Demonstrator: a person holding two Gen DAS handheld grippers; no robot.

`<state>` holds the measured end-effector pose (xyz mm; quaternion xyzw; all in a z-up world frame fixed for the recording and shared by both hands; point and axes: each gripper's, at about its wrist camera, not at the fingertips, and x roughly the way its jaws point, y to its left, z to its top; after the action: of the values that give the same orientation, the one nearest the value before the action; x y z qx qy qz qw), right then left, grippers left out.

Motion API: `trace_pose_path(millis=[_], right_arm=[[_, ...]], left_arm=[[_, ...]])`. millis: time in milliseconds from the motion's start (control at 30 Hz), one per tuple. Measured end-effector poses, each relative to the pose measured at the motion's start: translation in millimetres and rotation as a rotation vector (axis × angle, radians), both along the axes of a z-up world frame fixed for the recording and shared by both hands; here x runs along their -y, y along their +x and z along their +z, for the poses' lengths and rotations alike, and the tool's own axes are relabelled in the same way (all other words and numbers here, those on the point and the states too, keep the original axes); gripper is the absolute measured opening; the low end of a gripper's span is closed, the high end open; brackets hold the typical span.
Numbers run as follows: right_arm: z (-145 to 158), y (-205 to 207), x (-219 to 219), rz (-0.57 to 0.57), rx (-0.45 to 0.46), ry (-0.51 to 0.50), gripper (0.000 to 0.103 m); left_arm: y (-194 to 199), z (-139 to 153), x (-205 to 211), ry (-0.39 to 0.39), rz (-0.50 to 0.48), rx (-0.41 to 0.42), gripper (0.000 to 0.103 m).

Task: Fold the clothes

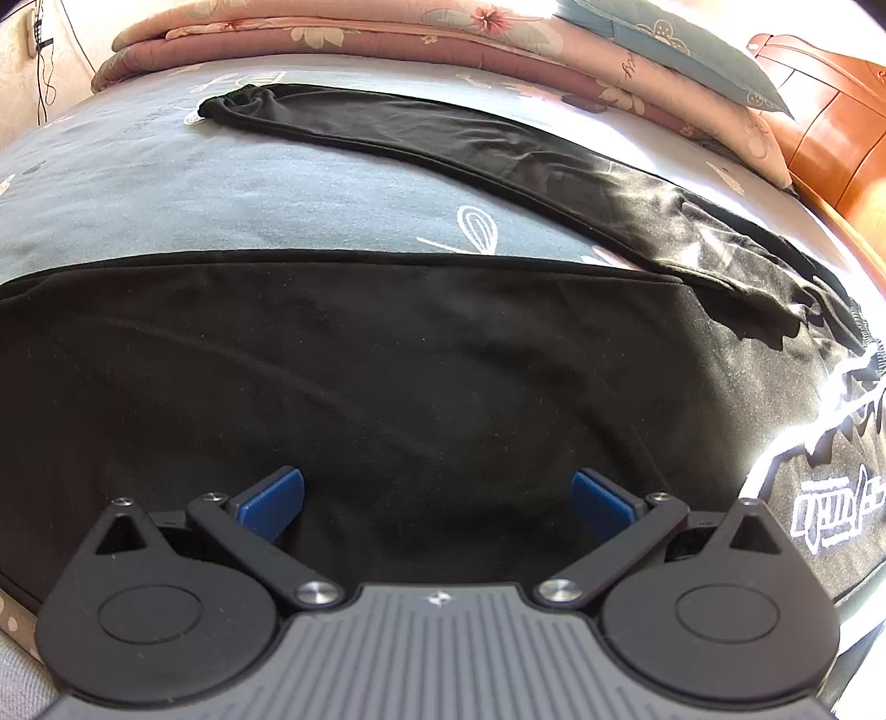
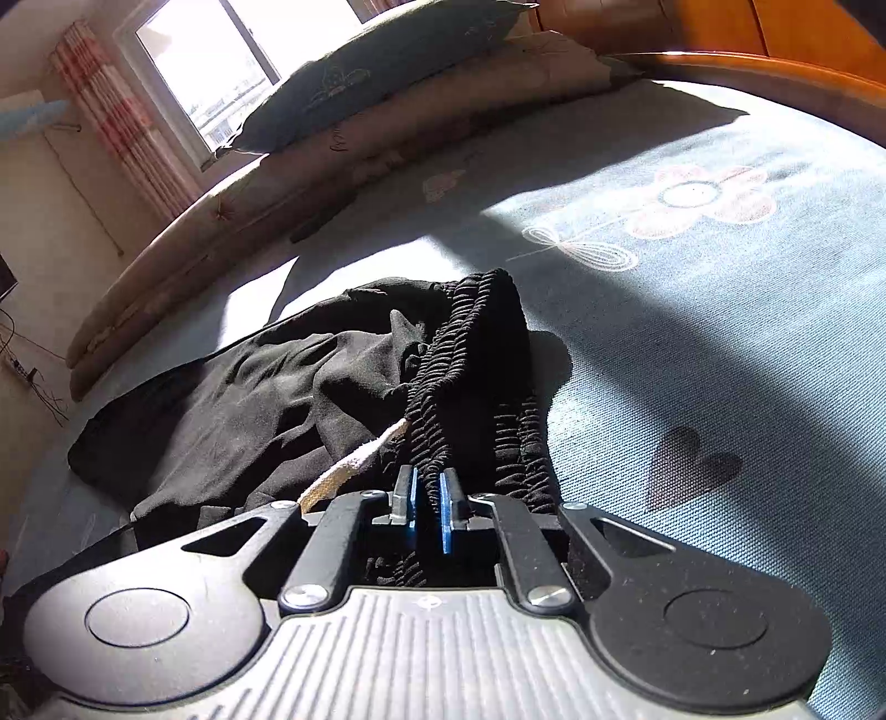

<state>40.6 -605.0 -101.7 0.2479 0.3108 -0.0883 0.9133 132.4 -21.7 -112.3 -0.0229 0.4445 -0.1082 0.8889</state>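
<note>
The left hand-held gripper (image 1: 437, 501) hangs over a pair of black trousers (image 1: 387, 376) spread on a bed (image 1: 166, 183). Its jaws stand wide apart, and its blue pads (image 1: 274, 498) have dark cloth below and between them; whether they touch it I cannot tell. One trouser leg fills the space just ahead of this gripper. The other leg (image 1: 421, 130) runs across the bed farther ahead, its cuff lying ahead and to the left. To the right of the gripper the cloth bears a white print (image 1: 830, 509) in bright sunlight. Beyond the far leg lies a folded floral quilt (image 1: 343, 33), with a blue-grey pillow (image 1: 681, 50) on it to the right.

The right hand-held gripper (image 2: 426, 498) is closed on the trousers' gathered elastic waistband (image 2: 470, 354), which passes between its pads (image 2: 446, 515) and rises ahead of them in a ridge. A pale drawstring (image 2: 354, 465) lies just left of the pads. The rest of the trousers (image 2: 249, 399) lies crumpled ahead and to the left of this gripper. To the right, the blue-grey sheet (image 2: 720, 343) is bare cloth with flower and heart prints, partly in sun. Far ahead are the pillow (image 2: 376, 61), the quilt (image 2: 332, 166), a wooden headboard (image 2: 747, 39) and a window (image 2: 221, 61).
</note>
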Motion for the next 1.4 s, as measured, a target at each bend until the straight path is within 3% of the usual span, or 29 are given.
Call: trace_pose_path(millis=[100,233,300,367,400,600,667,733,933,1067,1200,1267,1400], right_arm=[[1,2,-2,-0.026,-0.051,-0.088,0.008],[-5,1,1,-0.053,-0.058,-0.049,0.017],[1,-11,4,-0.064,-0.01,-0.012,0.029],[5,-25,5,-0.069,0.024,0.008,0.048],[5,-30,6,-0.065,0.025,0.012,0.05],[-6,-52,-7,0.019,-0.013,0.035,0.048],[-8,-50,-17,0.026,-0.069,-0.031,0.013],[-5,-50,-23,0.022,-0.106,-0.1,0.012],[2,-48,-23,-0.008,-0.176,-0.183,0.019],[31,-58,-42,-0.055,-0.104,-0.255,0.024],[44,-50,-77,0.098,-0.048,-0.238,0.037],[34,-38,-94,0.16,-0.094,-0.254,0.038],[5,-32,-104,0.172,-0.235,-0.278,0.038]], left_arm=[[0,0,-1,-0.006,-0.001,0.001,0.102],[-1,0,-1,-0.001,-0.007,0.002,0.102],[-1,0,-2,-0.006,-0.012,0.001,0.102],[-1,0,-4,-0.014,-0.011,0.001,0.102],[-1,0,-4,-0.016,-0.01,0.002,0.102],[-2,0,-3,-0.008,-0.017,0.006,0.102],[-2,0,-3,-0.005,-0.019,0.004,0.102],[-2,0,-4,-0.01,-0.018,0.003,0.102],[-3,-1,-8,-0.032,-0.015,-0.003,0.102],[-3,-1,-8,-0.033,-0.016,-0.002,0.102],[-5,2,-7,-0.032,-0.01,-0.002,0.102],[-6,8,-9,-0.053,-0.006,0.007,0.102],[-10,21,-14,-0.049,-0.023,0.044,0.102]])
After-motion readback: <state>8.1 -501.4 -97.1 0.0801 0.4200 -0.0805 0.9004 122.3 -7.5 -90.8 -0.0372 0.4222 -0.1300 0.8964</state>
